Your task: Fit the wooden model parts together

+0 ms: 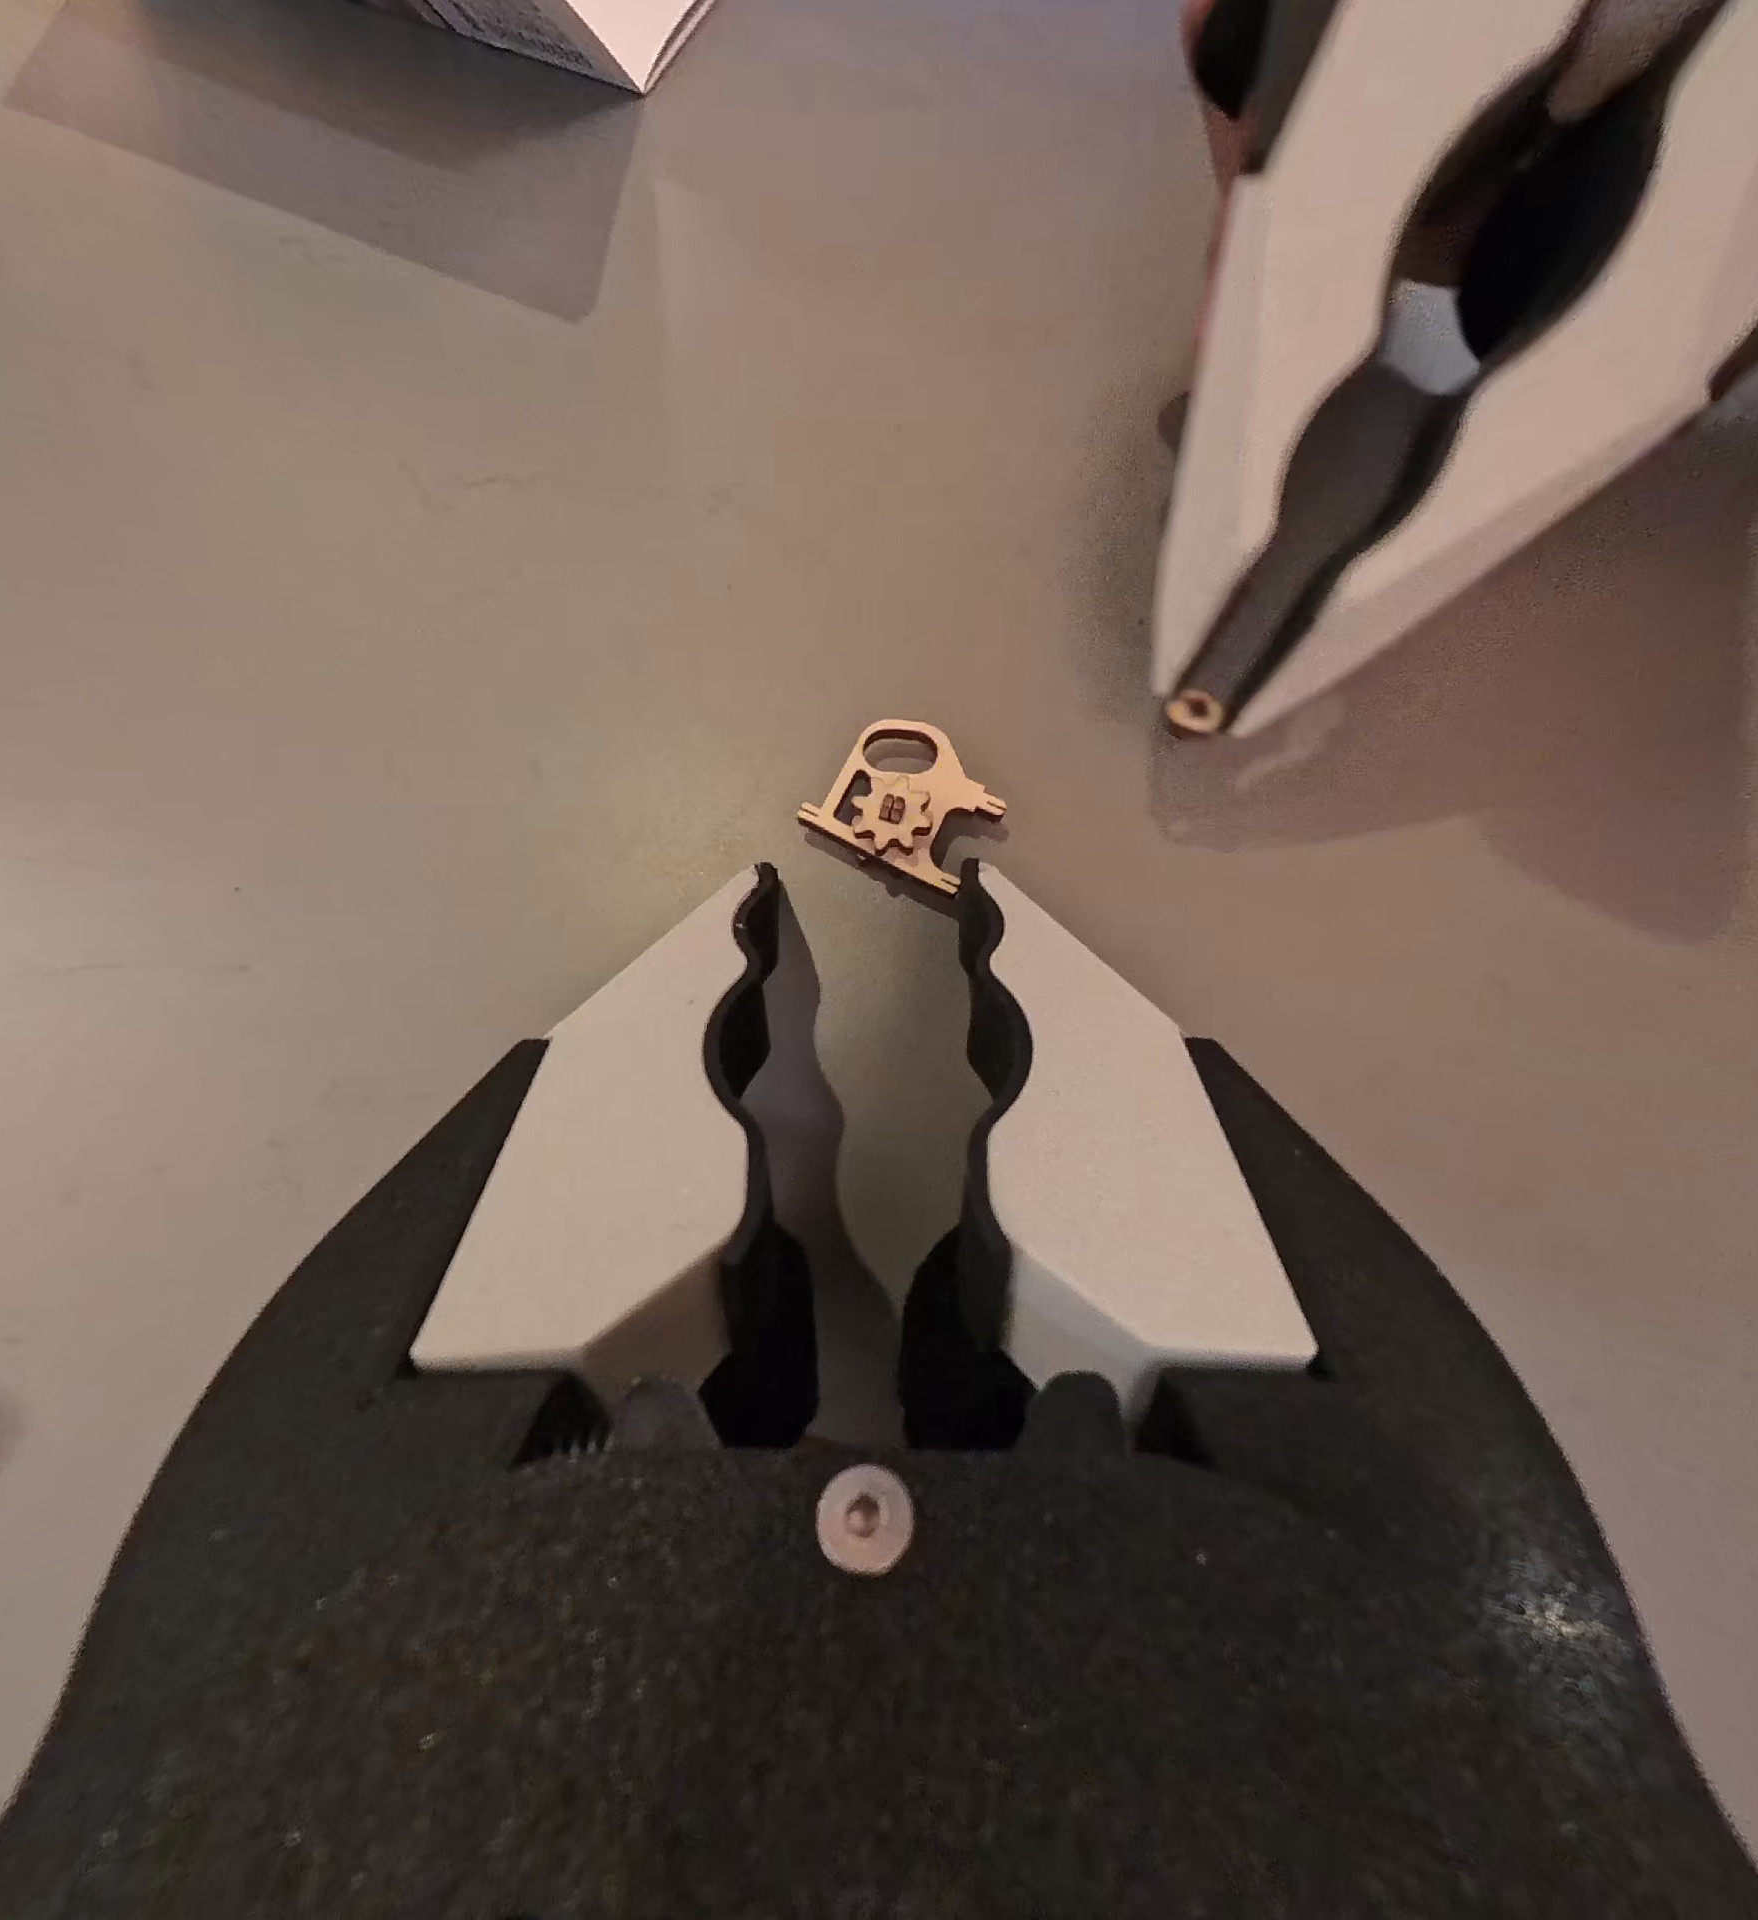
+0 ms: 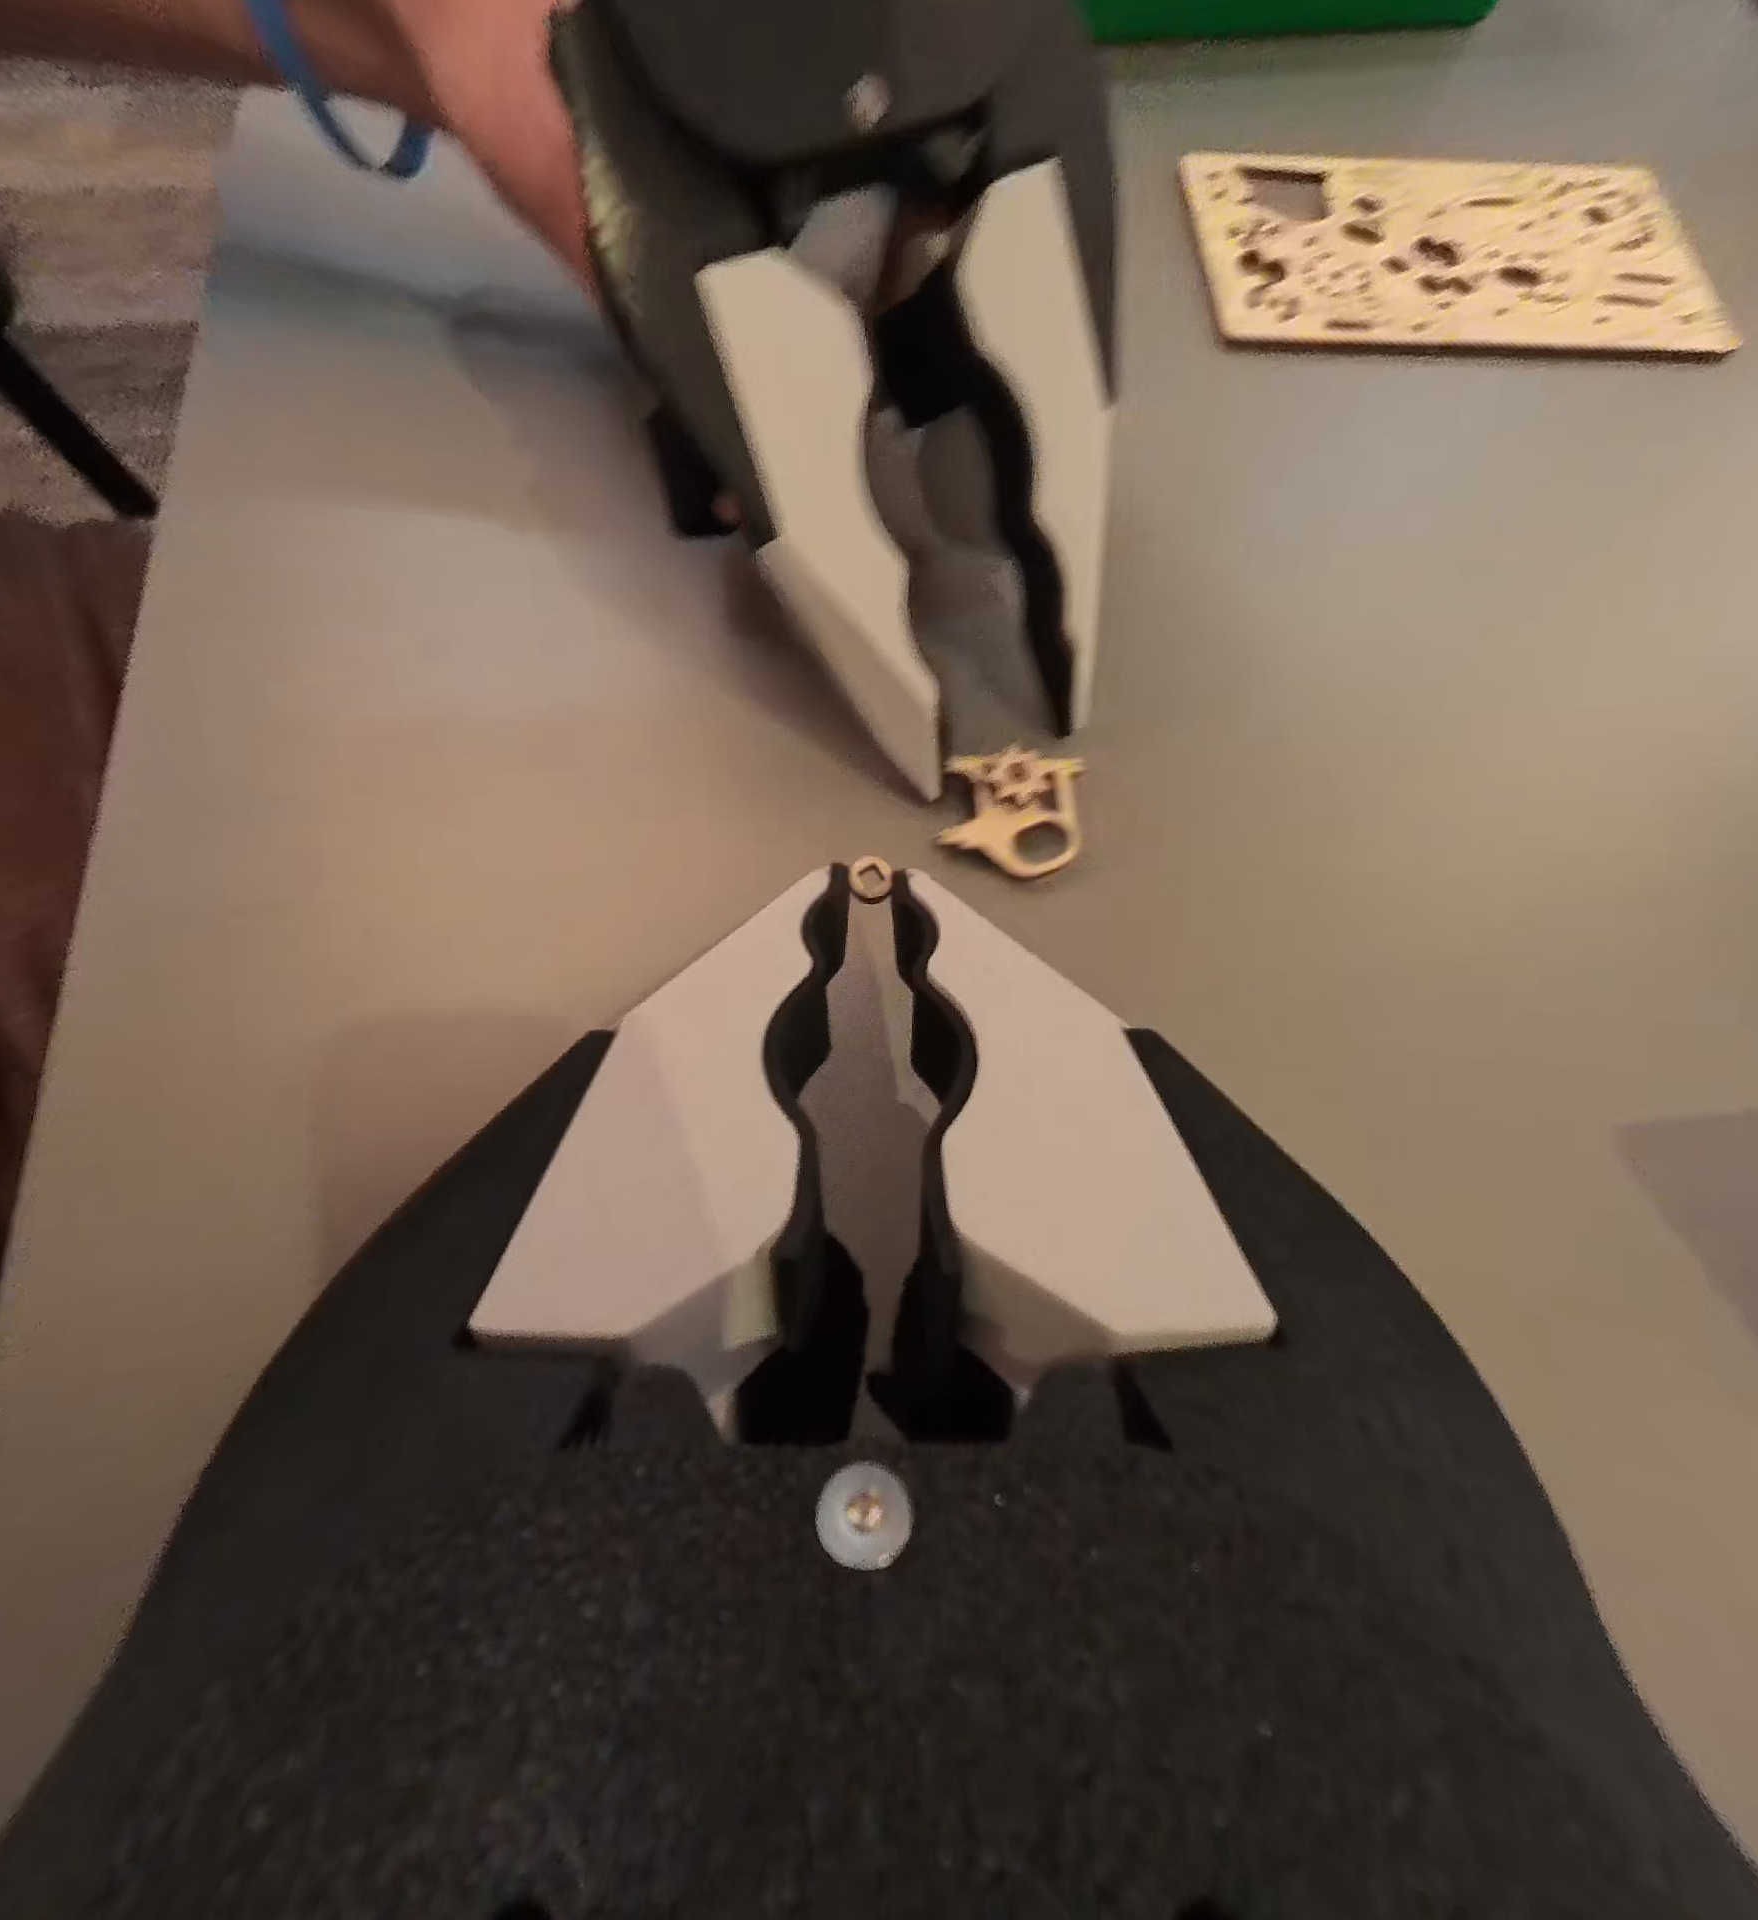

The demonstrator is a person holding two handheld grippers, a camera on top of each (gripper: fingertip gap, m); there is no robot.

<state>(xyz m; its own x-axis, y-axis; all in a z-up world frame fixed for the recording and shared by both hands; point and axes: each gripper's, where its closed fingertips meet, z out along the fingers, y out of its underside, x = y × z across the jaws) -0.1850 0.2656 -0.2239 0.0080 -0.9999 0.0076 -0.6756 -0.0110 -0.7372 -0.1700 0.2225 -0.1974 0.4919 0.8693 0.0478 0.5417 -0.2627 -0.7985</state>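
The right tool (image 2: 870, 871) is clenched on a tiny wooden ring (image 2: 871, 885) with a squarish hole, pinched at the very tips of its fingers and held just above the grey counter (image 2: 1374, 935). The left tool (image 1: 870, 878) is released, its jaws spread with nothing between them, tips poised just beside the near edge of the flat wooden frame piece (image 1: 901, 805). That piece lies flat on the counter with a small gear (image 1: 893, 811) seated on it; the gear's centre shows a small dark slot.

The step in hand appears to be capping the gear hub with the ring. To do it well, the left tool should close on the frame's edge, or press down beside the gear, so the piece cannot skate. The right tool should then bring the ring directly over the hub, turn it until the squarish hole matches, and lower it straight. The grip on the ring is slight, so a sideways push could flick it out.

Farther off lies the punched-out wooden sheet (image 2: 1457, 255), with a green object (image 2: 1280, 19) beyond it.
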